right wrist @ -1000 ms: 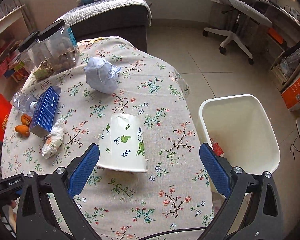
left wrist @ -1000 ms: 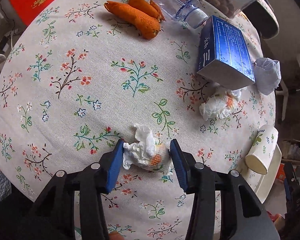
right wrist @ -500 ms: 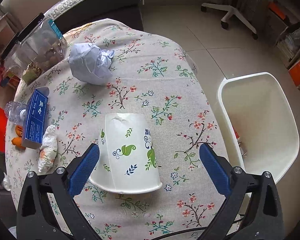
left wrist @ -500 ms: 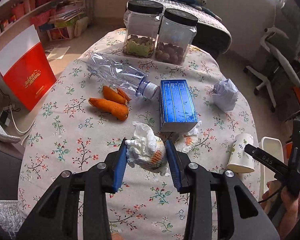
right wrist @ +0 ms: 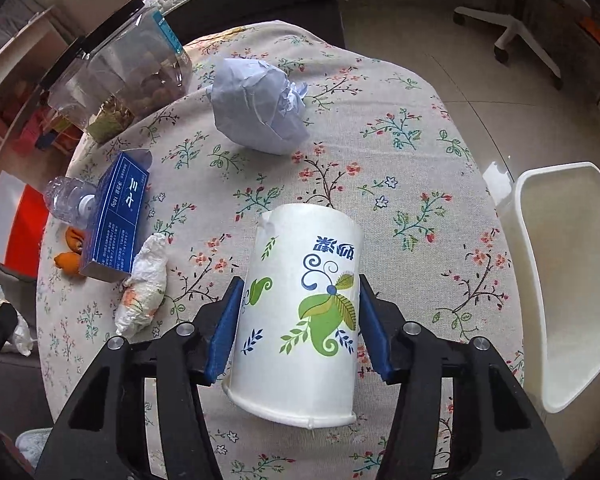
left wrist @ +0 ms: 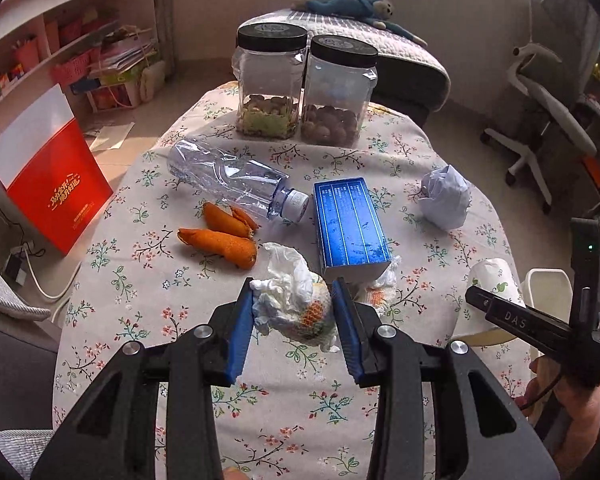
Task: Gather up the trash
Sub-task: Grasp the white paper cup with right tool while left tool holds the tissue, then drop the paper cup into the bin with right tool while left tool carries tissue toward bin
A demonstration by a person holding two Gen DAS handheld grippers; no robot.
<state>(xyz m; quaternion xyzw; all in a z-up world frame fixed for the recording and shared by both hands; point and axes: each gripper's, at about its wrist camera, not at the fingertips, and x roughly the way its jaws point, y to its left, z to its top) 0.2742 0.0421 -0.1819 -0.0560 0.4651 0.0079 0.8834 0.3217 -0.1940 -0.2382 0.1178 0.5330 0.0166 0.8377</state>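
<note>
A home: floral-clothed table [left wrist: 148, 280], quilted sofa [left wrist: 400, 56], toy shelves [left wrist: 60, 40].

Right tongs [right wrist: 300, 322] just closing on upside-down paper cup [right wrist: 300, 312], white bin [right wrist: 560, 280] beside table.

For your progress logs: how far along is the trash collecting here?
Done: nothing clearly binned. In hand: left gripper clamps a crumpled white tissue; right gripper, just closing, grips the upside-down paper cup. Left: clear plastic bottle, orange peels, blue carton.

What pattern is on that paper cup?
White paper cup with green leaves and blue swirls; clearest in the right wrist view.
</note>
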